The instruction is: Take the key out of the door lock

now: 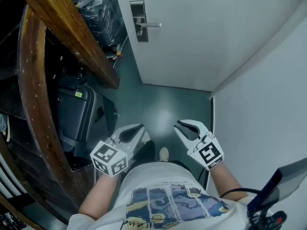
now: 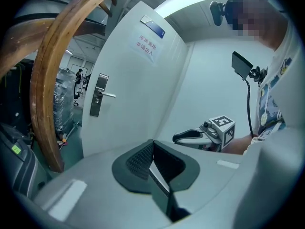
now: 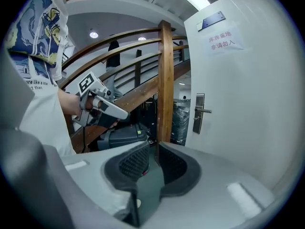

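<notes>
Nearest, a soft white shirt (image 1: 163, 186) with a blue and yellow picture is seen from above in the head view. The two grippers are held out in front of it, low over the floor. The left gripper (image 1: 138, 129) is closed. In its own view its dark, bumpy pads are pressed together at the tips with nothing between them. The right gripper (image 1: 179, 125) is seen only a little apart, with a thin slit between its pads, and nothing is held in it. Smooth grey-green floor (image 1: 163, 99) lies open between the grippers and the door. It is edged by a plain white wall (image 1: 268, 80) close on the right. On the left, a dark hard case (image 1: 72, 114) is tucked under a curved brown wooden rail (image 1: 33, 104). Farthest off is the flat white door (image 1: 206, 32). A long metal lock plate (image 1: 137, 9) with a straight handle (image 1: 151, 25) is fixed near its left edge. The key cannot be made out there in any view. A paper note (image 2: 145, 46) with red writing and a small blue sign (image 2: 152, 26), high on the door, are shown only in the gripper views.
</notes>
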Tool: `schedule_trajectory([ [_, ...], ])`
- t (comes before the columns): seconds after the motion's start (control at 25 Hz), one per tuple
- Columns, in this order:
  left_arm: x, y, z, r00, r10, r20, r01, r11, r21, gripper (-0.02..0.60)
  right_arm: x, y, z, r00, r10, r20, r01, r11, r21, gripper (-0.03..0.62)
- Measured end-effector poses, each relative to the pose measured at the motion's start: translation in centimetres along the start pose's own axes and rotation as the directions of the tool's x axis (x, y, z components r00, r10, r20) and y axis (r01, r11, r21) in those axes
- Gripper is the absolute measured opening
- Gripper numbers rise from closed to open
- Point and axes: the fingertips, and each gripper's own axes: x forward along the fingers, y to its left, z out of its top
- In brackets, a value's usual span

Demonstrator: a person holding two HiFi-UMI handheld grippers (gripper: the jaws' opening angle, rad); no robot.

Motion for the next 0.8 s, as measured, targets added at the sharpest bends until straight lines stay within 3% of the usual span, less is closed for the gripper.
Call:
schedule_trajectory([
  [0.44,4.7,11.5,6.7,0.997,-0.036,0.073,0.041,0.996,-0.078,0.020,9.1,-9.2,5.4,0.998,-0.052,-0.022,0.050,0.995,-0.085,0.081],
  [0.64,7.0,15.8,7.8,0.997,-0.032,0.067,0.040,0.992,-0.121,0.052,13.4,-13.7,6.9,0.996,-0.078,-0.033,0.075,0.992,-0.099,0.101],
  [0.8,9.7,18.3,8.5,0.997,0.000,0.073,0.012,0.987,-0.163,0.057,16.2,-18.7,8.5,0.997,-0.072,-0.035,0.065,0.983,-0.174,0.119],
])
